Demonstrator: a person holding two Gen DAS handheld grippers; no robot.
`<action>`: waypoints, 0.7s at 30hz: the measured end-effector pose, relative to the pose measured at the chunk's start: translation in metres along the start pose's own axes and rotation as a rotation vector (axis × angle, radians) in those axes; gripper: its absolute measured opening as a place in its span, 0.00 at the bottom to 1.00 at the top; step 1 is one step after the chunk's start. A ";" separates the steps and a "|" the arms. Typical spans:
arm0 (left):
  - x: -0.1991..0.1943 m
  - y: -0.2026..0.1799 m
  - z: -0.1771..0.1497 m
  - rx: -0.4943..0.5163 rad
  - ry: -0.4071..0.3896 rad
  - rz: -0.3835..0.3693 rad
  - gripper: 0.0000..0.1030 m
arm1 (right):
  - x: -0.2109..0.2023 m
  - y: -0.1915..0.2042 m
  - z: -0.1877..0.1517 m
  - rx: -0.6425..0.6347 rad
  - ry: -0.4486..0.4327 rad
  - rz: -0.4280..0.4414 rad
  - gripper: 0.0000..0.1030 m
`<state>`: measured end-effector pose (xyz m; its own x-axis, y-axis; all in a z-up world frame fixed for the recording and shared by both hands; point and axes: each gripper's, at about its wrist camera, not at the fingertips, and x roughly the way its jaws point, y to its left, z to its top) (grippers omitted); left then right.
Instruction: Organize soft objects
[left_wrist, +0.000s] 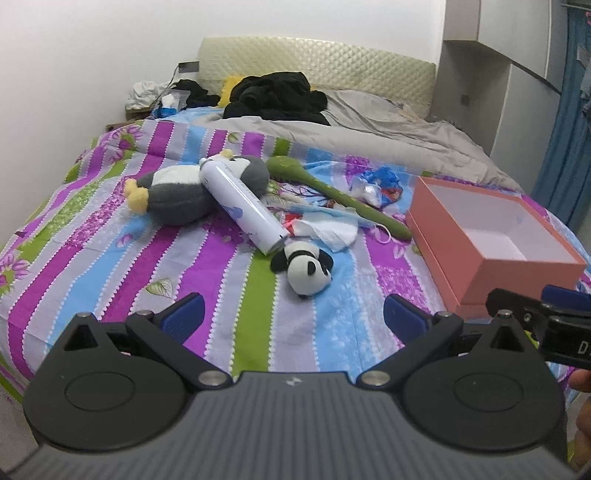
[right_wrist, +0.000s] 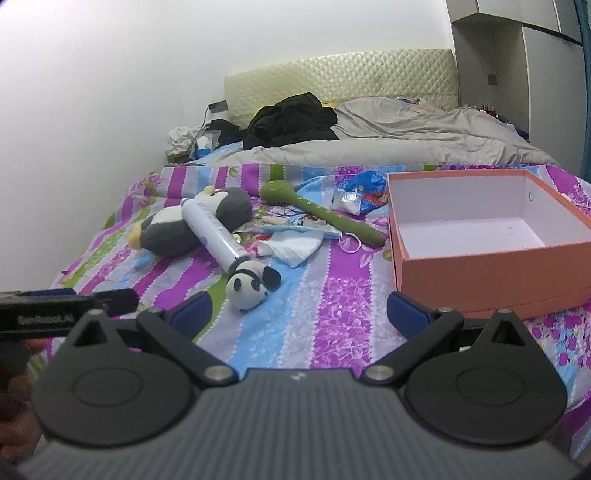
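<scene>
A small panda plush (left_wrist: 304, 269) (right_wrist: 251, 282) lies on the striped bedspread (left_wrist: 166, 251) (right_wrist: 332, 295), just ahead of both grippers. Behind it a grey penguin plush (left_wrist: 192, 192) (right_wrist: 192, 223) lies on its side with a white spray can (left_wrist: 240, 205) (right_wrist: 214, 234) resting across it. An open pink box (left_wrist: 491, 236) (right_wrist: 484, 236) with a white inside stands to the right, nothing in it. My left gripper (left_wrist: 293, 314) is open above the bed, nothing between its blue pads. My right gripper (right_wrist: 299, 314) is open too, close to the box's near wall.
A long green spoon-shaped item (left_wrist: 332, 195) (right_wrist: 321, 214), a white tissue (left_wrist: 332, 230) (right_wrist: 291, 245), a face mask and crumpled blue wrappers (left_wrist: 376, 184) (right_wrist: 360, 194) lie mid-bed. Grey duvet (left_wrist: 369, 129) and black clothes (left_wrist: 277, 98) fill the far end by the headboard. A white wall runs along the left.
</scene>
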<state>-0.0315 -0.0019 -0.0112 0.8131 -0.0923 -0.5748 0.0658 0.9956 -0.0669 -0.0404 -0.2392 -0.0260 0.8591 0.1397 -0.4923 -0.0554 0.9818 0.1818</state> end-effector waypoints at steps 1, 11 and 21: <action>0.001 -0.001 -0.003 0.005 0.006 -0.004 1.00 | -0.001 0.001 -0.003 -0.003 -0.003 0.000 0.99; 0.000 0.001 -0.026 -0.031 0.017 -0.036 1.00 | -0.003 -0.002 -0.017 0.018 -0.002 0.029 0.99; 0.012 -0.001 -0.026 -0.043 0.027 -0.020 1.00 | 0.009 -0.015 -0.014 0.033 0.018 0.036 0.98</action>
<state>-0.0368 -0.0045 -0.0388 0.7961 -0.1131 -0.5945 0.0567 0.9920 -0.1128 -0.0388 -0.2512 -0.0457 0.8478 0.1777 -0.4996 -0.0695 0.9713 0.2275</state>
